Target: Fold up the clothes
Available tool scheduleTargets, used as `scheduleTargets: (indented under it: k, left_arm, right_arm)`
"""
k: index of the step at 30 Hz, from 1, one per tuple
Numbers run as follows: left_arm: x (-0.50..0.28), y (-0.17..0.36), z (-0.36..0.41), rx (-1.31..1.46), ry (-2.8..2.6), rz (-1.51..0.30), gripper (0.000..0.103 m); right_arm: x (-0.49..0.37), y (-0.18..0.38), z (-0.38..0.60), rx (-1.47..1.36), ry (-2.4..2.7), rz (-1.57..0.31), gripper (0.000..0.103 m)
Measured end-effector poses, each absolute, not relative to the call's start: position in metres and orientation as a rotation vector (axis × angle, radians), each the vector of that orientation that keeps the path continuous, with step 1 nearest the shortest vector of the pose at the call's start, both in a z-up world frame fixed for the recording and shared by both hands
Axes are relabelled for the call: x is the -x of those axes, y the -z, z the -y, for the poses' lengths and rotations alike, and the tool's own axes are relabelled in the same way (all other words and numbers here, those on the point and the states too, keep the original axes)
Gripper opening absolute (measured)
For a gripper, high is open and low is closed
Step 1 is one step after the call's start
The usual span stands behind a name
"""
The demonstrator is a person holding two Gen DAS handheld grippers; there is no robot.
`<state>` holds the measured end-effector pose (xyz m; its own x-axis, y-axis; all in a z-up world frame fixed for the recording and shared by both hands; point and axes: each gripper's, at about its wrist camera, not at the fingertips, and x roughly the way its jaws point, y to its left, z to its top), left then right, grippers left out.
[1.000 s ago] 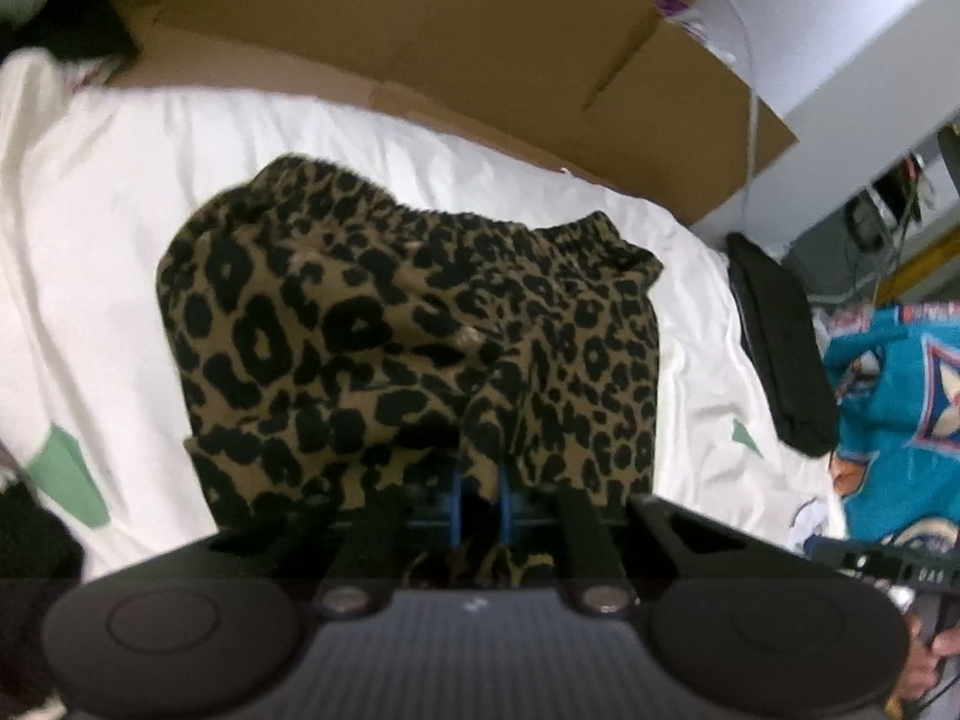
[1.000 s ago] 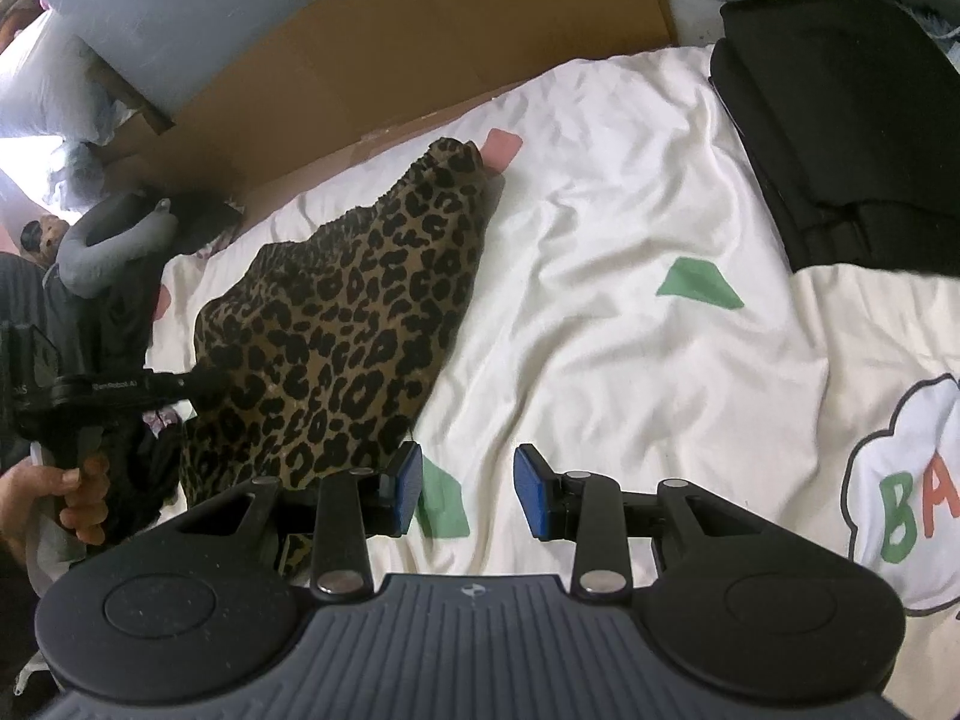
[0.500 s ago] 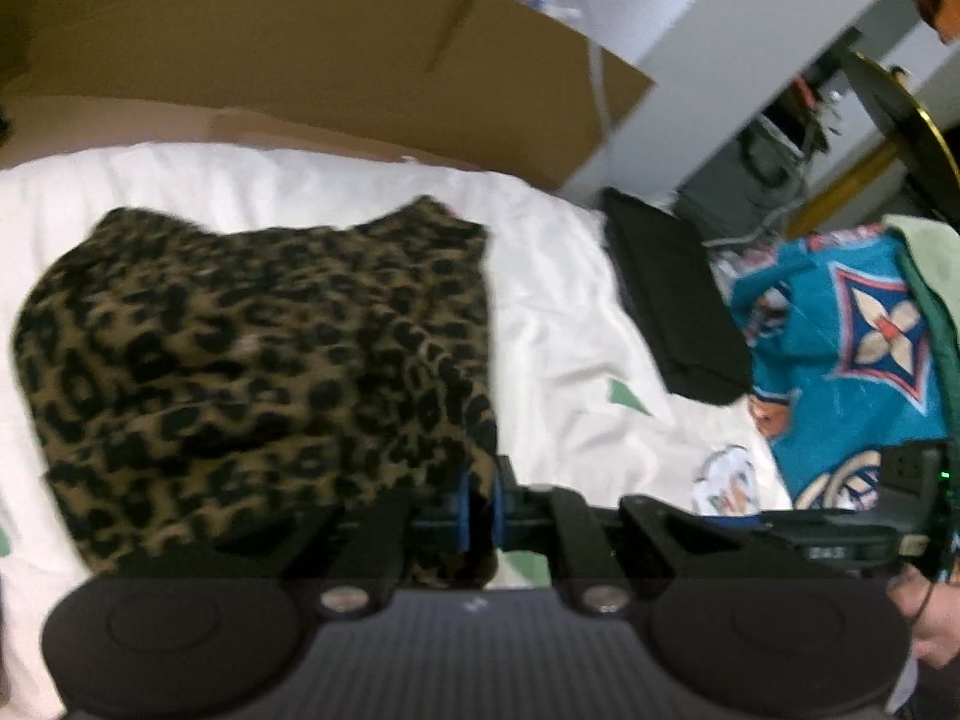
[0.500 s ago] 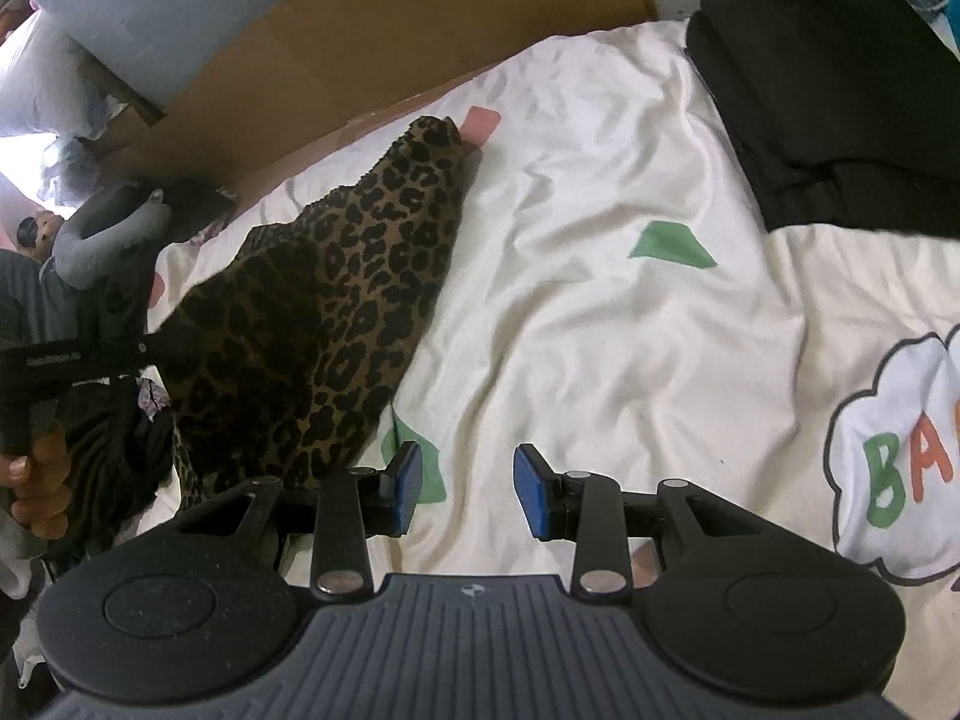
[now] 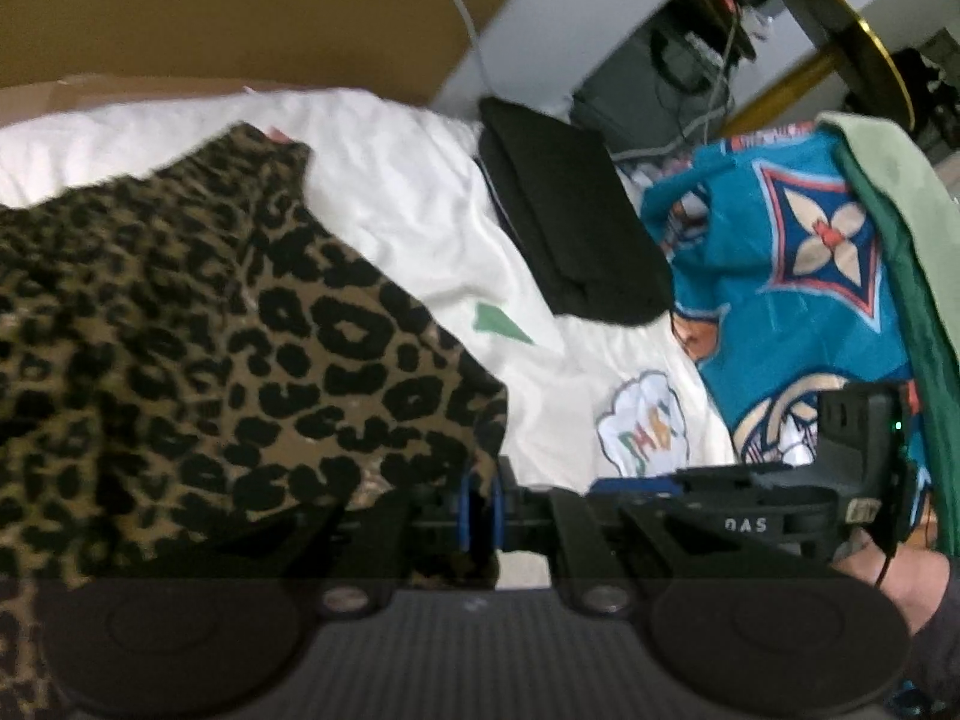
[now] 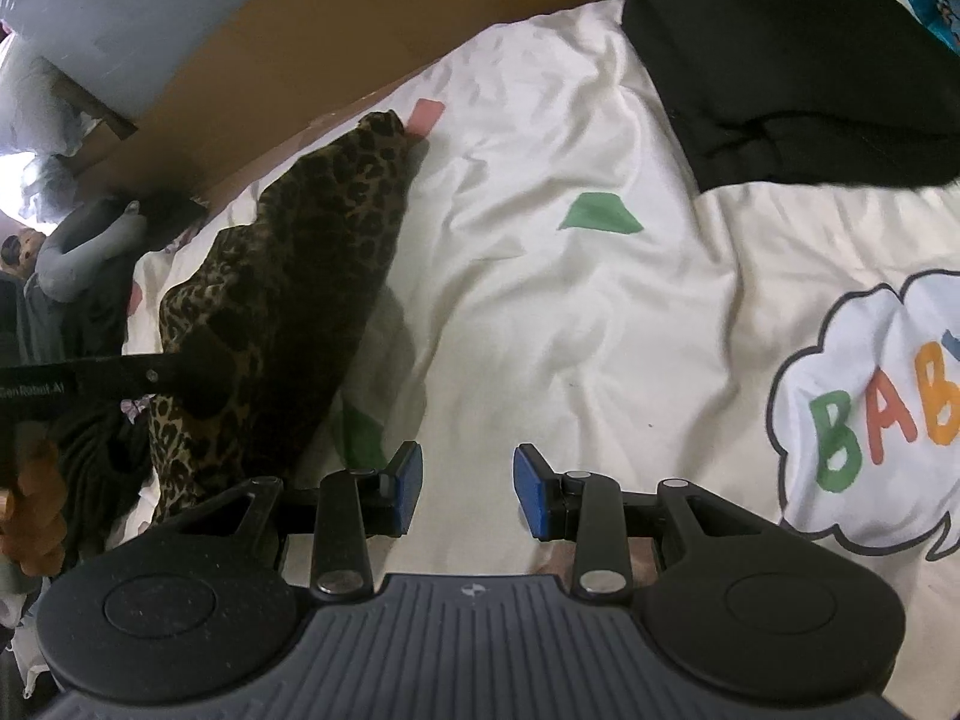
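Note:
A leopard-print garment point(image 5: 198, 348) lies on the white bedsheet point(image 5: 408, 180), one edge lifted. My left gripper point(image 5: 480, 507) is shut on that lifted near edge; its blue pads press the fabric together. In the right wrist view the garment point(image 6: 300, 288) rises in a ridge at the left, and the left gripper point(image 6: 174, 381) holds its raised edge. My right gripper point(image 6: 467, 489) is open and empty, low over the bare sheet point(image 6: 540, 312) to the right of the garment.
A folded black garment point(image 5: 570, 228) lies on the sheet's far right point(image 6: 798, 60). A teal patterned cloth point(image 5: 798, 276) and a green cloth point(image 5: 894, 228) lie beyond it. A cardboard box wall point(image 5: 240, 12) stands behind the bed. Dark clothes point(image 6: 90, 450) are piled at the left.
My left gripper has lifted the garment's edge and swung it right, towards the right gripper. The right gripper has stayed open and shifted slightly over the sheet.

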<state>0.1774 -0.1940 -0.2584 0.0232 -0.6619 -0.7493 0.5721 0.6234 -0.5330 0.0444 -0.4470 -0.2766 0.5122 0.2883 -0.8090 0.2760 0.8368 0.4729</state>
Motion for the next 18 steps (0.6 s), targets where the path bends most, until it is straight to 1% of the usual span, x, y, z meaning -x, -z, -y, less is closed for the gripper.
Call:
scheduleTargets:
  k: [4,7,10,12,14,18]
  left_arm:
    - [-0.172,0.272,0.220,0.083,0.982,-1.255,0.008]
    - [-0.169,0.282,0.236,0.059,0.962,-1.274,0.010]
    - [-0.171,0.289,0.232,0.047,0.923,-1.293,0.024]
    - [-0.172,0.292,0.227,0.040,0.899,-1.304,0.029]
    - [-0.173,0.296,0.222,0.034,0.875,-1.316,0.038]
    - [-0.178,0.298,0.202,0.048,0.822,-1.318,0.039]
  right_arm:
    - [-0.043,0.281,0.455,-0.636,0.005,-1.055,0.041]
    - [-0.042,0.285,0.462,-0.655,0.018,-1.058,0.041]
    - [-0.042,0.292,0.468,-0.679,0.034,-1.069,0.041]
    - [-0.041,0.297,0.470,-0.693,0.044,-1.080,0.041]
    - [-0.041,0.301,0.471,-0.706,0.049,-1.089,0.041]
    - [-0.044,0.305,0.467,-0.710,0.046,-1.104,0.041]
